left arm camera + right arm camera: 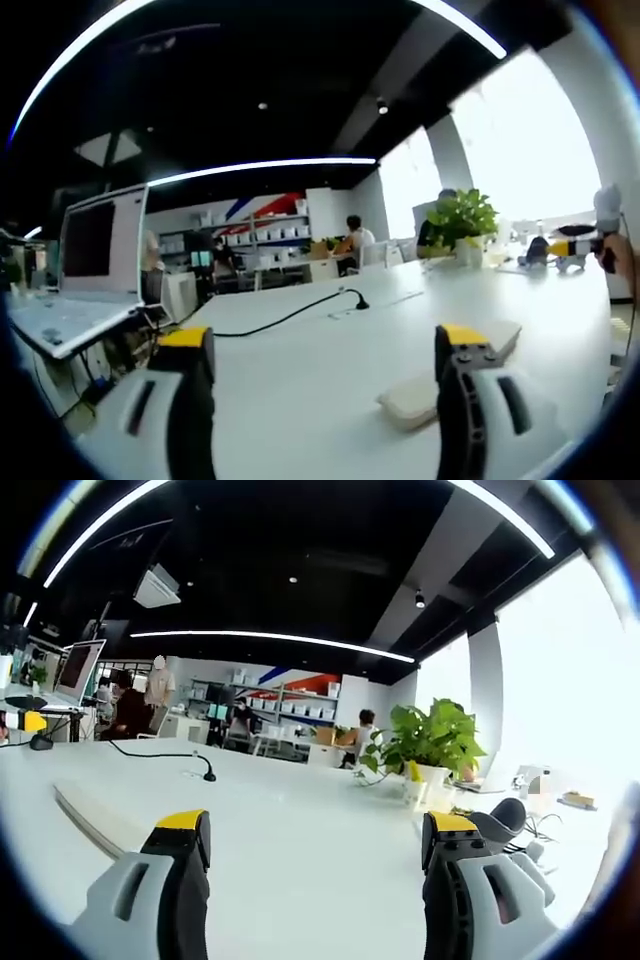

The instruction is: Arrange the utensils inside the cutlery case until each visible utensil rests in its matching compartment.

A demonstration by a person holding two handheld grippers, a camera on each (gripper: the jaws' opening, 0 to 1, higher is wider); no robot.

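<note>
White table (330,350) spans both views, wide and mostly bare; same surface in the right gripper view (300,830). Open office behind it, with shelving and seated people far off.

Laptop (85,270), lid up and screen dark, sits at the table's far-left edge in the left gripper view. Potted plant (462,222) stands at the far right end; in the right gripper view it shows larger (432,742), right of centre. Black cable (290,312) snakes across the tabletop to a small black base.

Left gripper (325,350): jaws set wide apart, nothing between them, yellow-tipped and raised above the table. Cutlery case (450,385), a flat pale cream tray, lies on the table just beside the right-hand jaw, which partly hides it. It sits outside the gap, not touched as far as can be seen. Contents cannot be made out.

Right gripper (315,835): jaws spread wide, empty, bare tabletop between them. It also enters the left gripper view at far right (585,242), over the table's far end.

A long pale strip (90,820) lies on the table left of the left-hand jaw; what it is, cannot tell.
</note>
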